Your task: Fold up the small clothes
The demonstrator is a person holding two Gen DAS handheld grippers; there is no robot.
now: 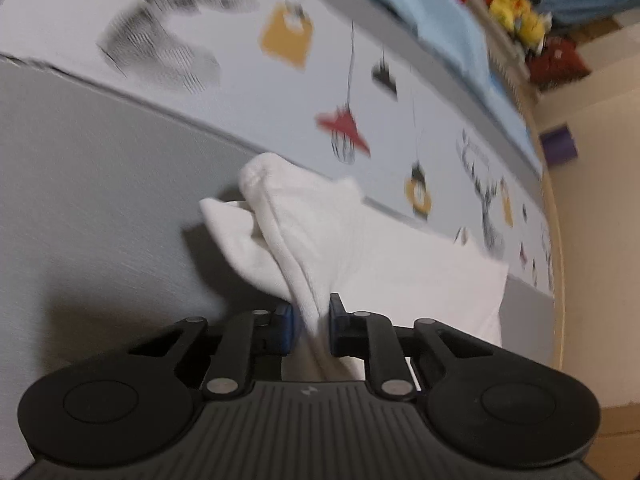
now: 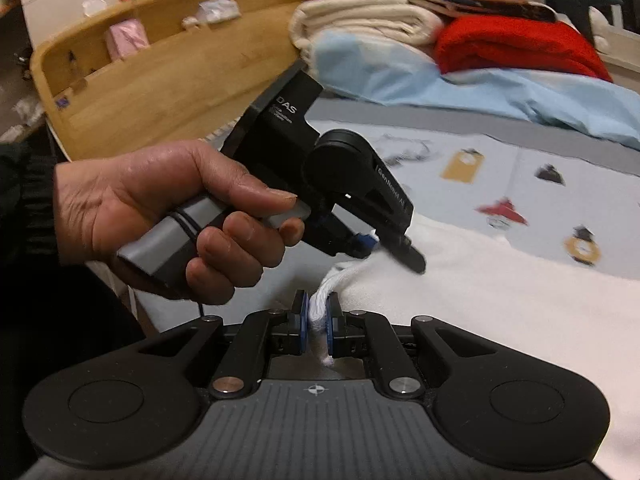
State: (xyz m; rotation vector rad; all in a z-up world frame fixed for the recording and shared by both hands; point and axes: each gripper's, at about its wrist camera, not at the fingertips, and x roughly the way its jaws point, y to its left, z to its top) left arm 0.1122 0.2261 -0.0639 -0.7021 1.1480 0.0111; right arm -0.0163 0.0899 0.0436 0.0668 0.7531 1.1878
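**A:** White cloth point(image 1: 360, 248) on the bed, some small garment, can't tell exactly what. Most of it lies flat on the printed sheet point(image 1: 280, 92), and one edge is lifted off it. Left gripper point(image 1: 311, 330) has a thick fold of that edge pinched between its blue pads point(image 1: 289, 330). Clenched tight on it, cloth bunched up and trailing back toward the camera.

**B:** Right gripper point(image 2: 317, 320) looks the same to me. Pads squeezed onto a gathered bit of the white edge, a wispy end poking out below. From that view you can also see the left hand point(image 2: 160, 216) wrapped round its handle, with the tool tipped down onto the cloth just beyond the right one's pinch. So both grips sit close together along the same edge.

**A:** So what step is this? My guess is the start of a fold. Edge picked up at two points, nothing carried over yet, the rest of the cloth lying spread out.

**B:** Agree. Next move probably needs both held points carried across together, level, so the edge lands straight on the flat part. Risk I see is how bunched both pinches are, which could leave a lumpy crease. Might need to pull the two grips apart a little first to tension the edge.

**A:** Folded pile point(image 2: 380, 20) in the back too, past the blue bedding point(image 2: 440, 84).
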